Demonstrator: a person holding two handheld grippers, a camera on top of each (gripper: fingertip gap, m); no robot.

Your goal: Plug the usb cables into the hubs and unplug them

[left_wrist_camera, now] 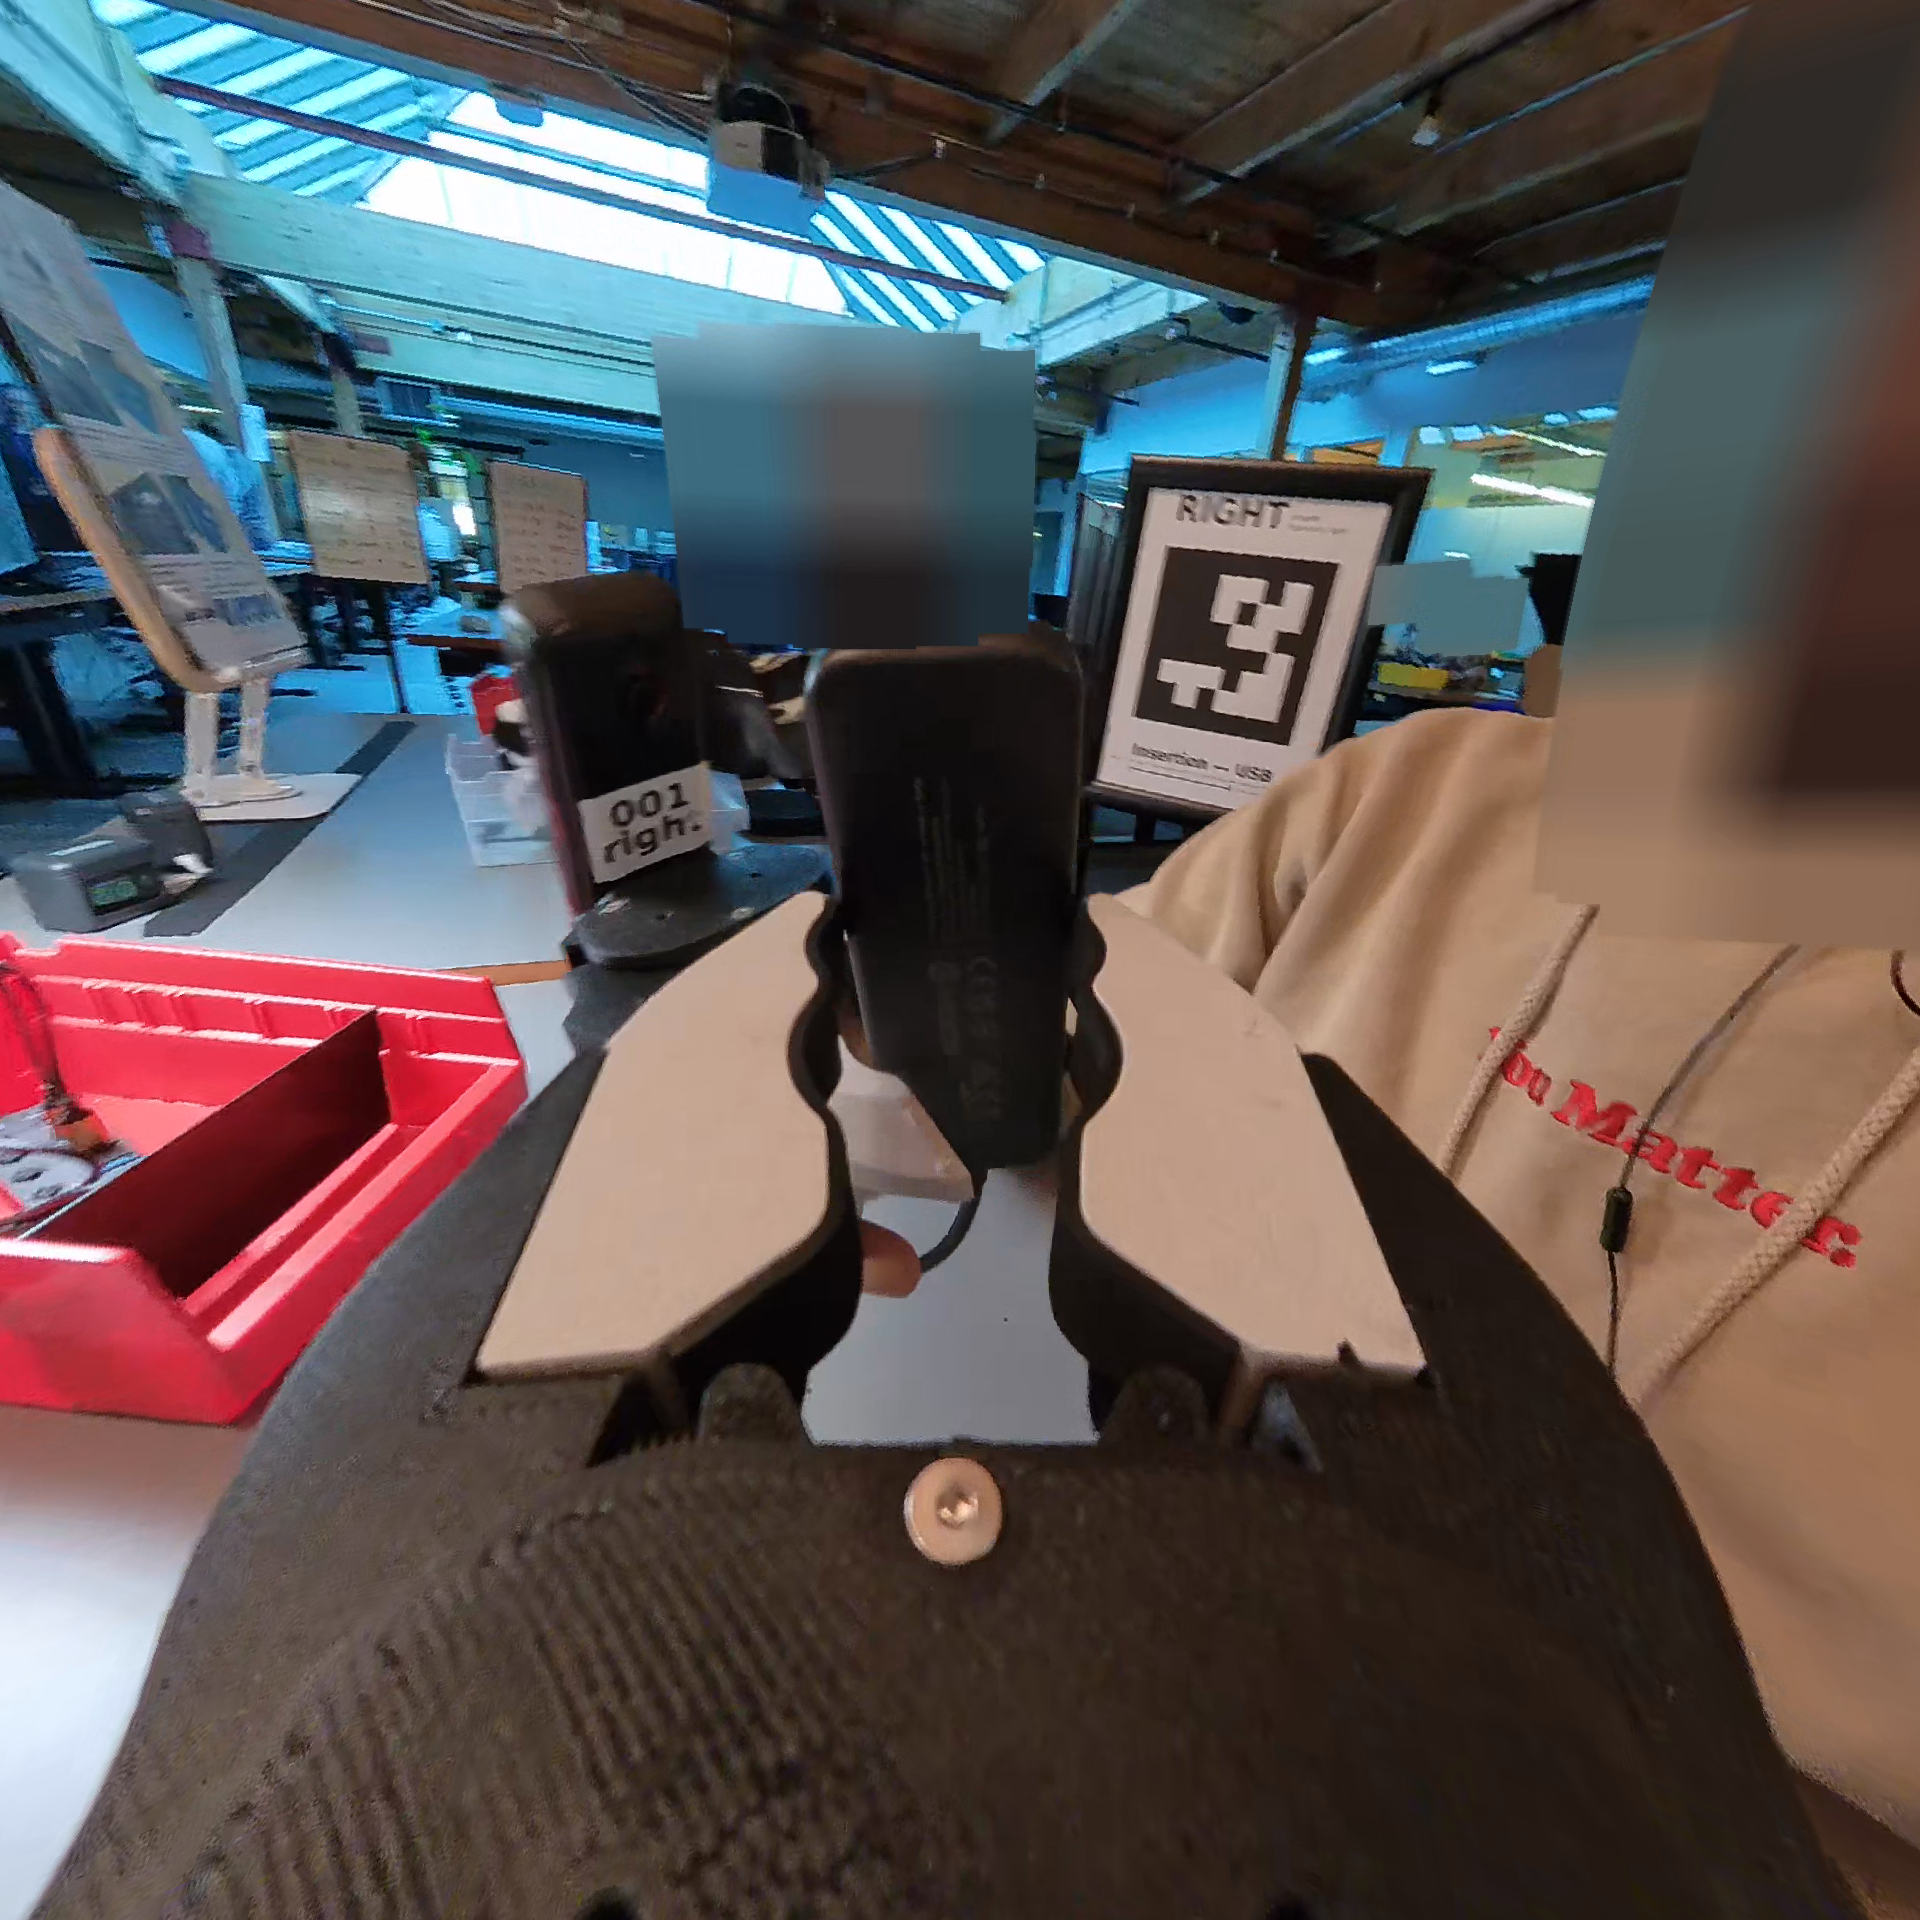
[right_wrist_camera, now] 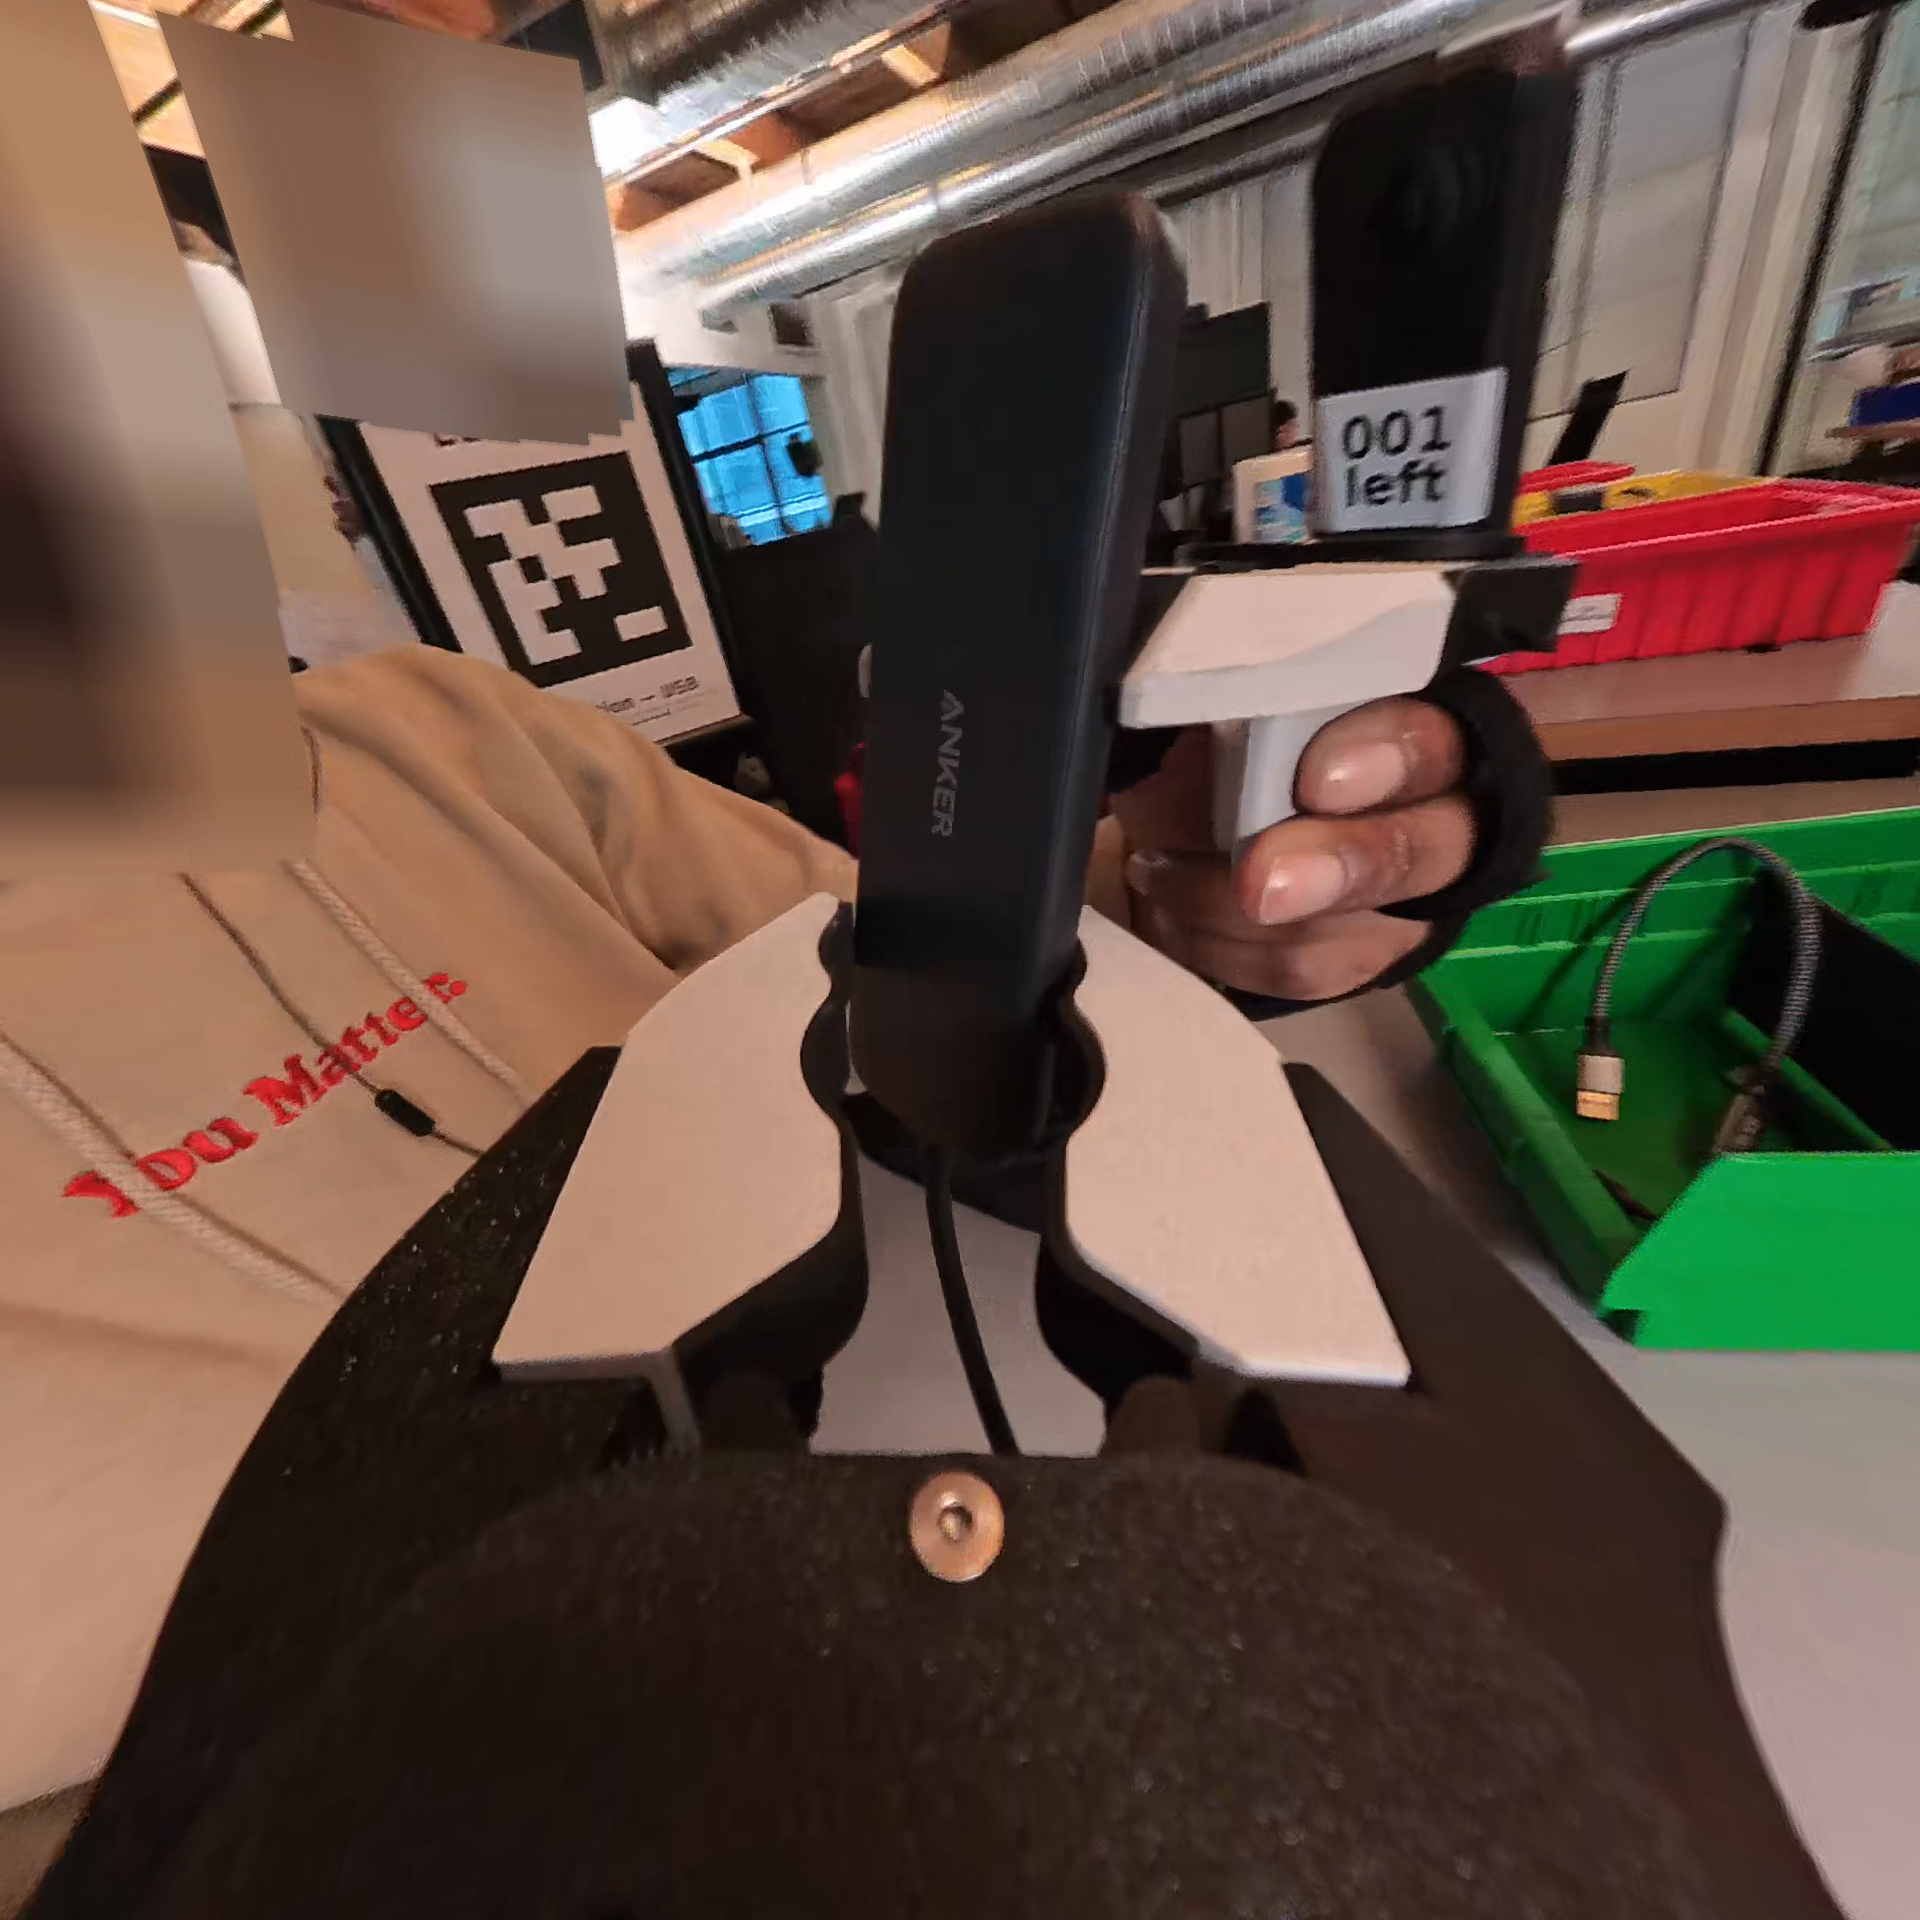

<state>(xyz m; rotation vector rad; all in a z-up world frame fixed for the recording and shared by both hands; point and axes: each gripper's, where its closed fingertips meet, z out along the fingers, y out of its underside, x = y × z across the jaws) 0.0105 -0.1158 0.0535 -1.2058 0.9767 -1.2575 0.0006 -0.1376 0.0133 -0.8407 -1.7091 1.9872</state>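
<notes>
Above the worktop point(right_wrist_camera: 1766, 1455), both the left claw point(left_wrist_camera: 951, 997) and right claw point(right_wrist_camera: 951, 997) pinch one upright black hub point(right_wrist_camera: 997, 623), probably steadying it for a braided cable point(right_wrist_camera: 1704, 966) from the green bin point(right_wrist_camera: 1766, 1268).

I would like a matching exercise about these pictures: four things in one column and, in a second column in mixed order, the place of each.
Things:
1. black hub
2. braided cable
3. red bin
4. framed marker sign

Places:
a. inside the green bin
b. behind the person's beige sleeve
c. on the table, at the left of the left wrist view
d. between the fingers of the right claw

Pairs: 1-d, 2-a, 3-c, 4-b.
</notes>
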